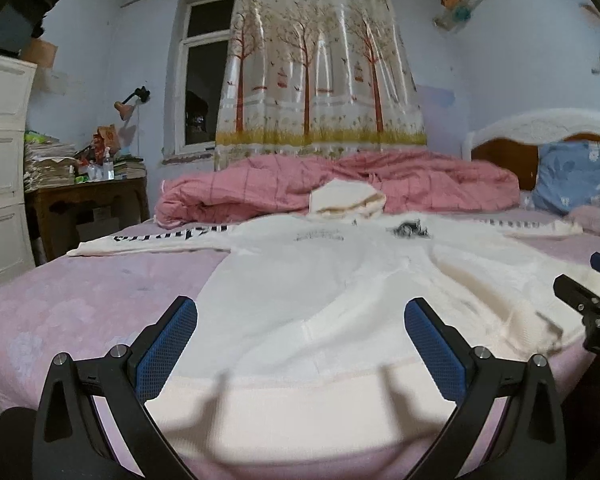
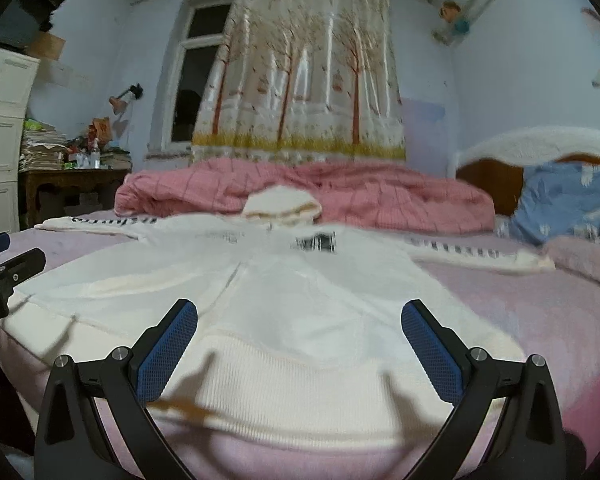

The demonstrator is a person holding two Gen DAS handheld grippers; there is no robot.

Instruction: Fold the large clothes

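Both hand-held grippers (image 1: 300,344) (image 2: 299,346) gape above sweatshirt (image 1: 340,292) hem.

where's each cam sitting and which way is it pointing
Left wrist: on the left gripper at the near bed edge, looking over the white hoodie toward the curtain; its own open fingers show, the right gripper at far right.
Right wrist: on the right gripper, facing the same way over the hem; own open fingers show, the left gripper at far left.
Shared: hoodie, pink quilt, curtain, headboard.
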